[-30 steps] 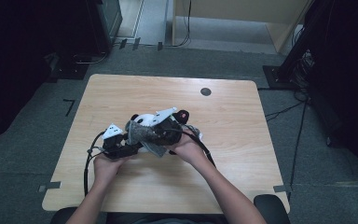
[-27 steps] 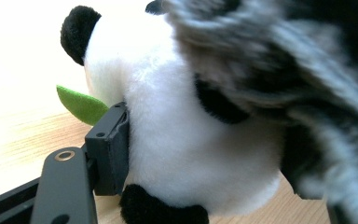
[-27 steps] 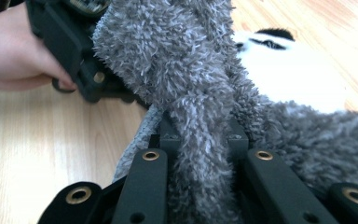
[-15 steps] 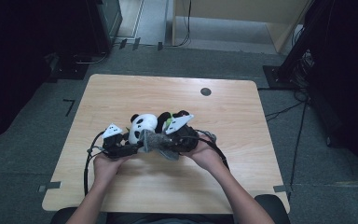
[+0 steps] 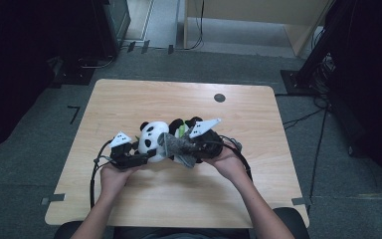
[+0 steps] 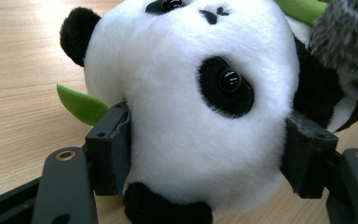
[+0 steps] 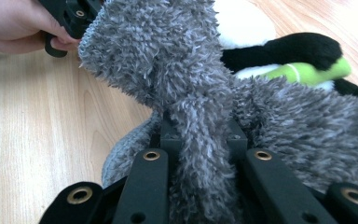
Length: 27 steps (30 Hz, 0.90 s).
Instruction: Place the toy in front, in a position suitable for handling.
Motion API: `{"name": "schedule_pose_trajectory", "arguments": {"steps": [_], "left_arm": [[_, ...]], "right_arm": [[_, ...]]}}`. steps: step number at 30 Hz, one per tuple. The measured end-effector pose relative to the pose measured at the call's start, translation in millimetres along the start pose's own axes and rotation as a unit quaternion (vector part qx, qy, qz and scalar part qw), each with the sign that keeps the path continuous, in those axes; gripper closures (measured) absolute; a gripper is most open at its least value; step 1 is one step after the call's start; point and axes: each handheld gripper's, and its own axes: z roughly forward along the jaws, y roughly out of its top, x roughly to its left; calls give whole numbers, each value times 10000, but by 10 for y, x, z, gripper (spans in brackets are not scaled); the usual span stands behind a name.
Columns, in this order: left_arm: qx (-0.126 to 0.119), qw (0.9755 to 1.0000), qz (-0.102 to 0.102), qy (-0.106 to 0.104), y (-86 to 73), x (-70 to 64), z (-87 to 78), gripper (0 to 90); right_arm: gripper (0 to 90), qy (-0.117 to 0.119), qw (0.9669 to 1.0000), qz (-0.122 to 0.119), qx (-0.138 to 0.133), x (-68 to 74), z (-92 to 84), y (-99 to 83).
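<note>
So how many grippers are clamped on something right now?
2. The left gripper squeezes the plush panda's head at table centre; the right gripper pinches the fuzzy grey cloth beside the panda.

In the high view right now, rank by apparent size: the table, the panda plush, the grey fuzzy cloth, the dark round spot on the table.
1. table
2. panda plush
3. grey fuzzy cloth, partly bunched, so its rank below the panda is unsure
4. dark round spot

One plush panda [image 5: 153,138], one fuzzy grey cloth [image 5: 178,148] and two tongs, left tongs [image 5: 138,158] and right tongs [image 5: 191,148], sit on one tabletop [image 5: 258,114].
</note>
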Motion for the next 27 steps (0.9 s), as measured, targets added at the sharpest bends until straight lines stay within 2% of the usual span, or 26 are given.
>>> {"name": "schedule_pose_trajectory", "arguments": {"steps": [2, 4, 5, 8, 11, 13, 15, 16, 21, 22, 25, 27], "left_arm": [[0, 10000, 3, 4, 0, 2, 0, 287], [7, 10000, -11, 3, 1, 9, 0, 286], [7, 10000, -9, 5, 0, 8, 0, 287], [12, 10000, 28, 23, -2, -8, 3, 287], [31, 10000, 30, 37, 0, -16, -1, 283], [57, 10000, 68, 34, 0, -14, -6, 282], [56, 9999, 107, 33, -3, -14, -5, 281], [52, 9999, 149, 43, -6, -16, -4, 281], [67, 9998, 182, 55, -8, -11, -3, 281], [68, 9998, 199, 68, -10, -12, 0, 280], [48, 9997, 211, 103, -13, -21, 11, 276], [46, 9997, 210, 100, -12, -17, 11, 275]], "right_arm": [[779, -44, 10000, 15, -14, -13, -21, -9], [779, -186, 9998, 41, -46, -35, -70, -17], [779, -214, 9997, 133, -70, -57, -102, -28], [778, -105, 9992, 370, -146, -132, -153, -92], [777, -174, 9991, 356, -161, -142, -171, -125], [777, -322, 9983, 441, -205, -195, -231, -165], [777, -328, 9975, 587, -232, -254, -260, -223], [777, -296, 9968, 701, -240, -278, -262, -259], [776, -447, 9954, 828, -164, -355, -233, -407], [776, -459, 9942, 964, -121, -417, -204, -497], [776, -332, 9924, 1165, -238, -473, -141, -594], [776, -372, 9919, 1193, -237, -501, -98, -619]]}}
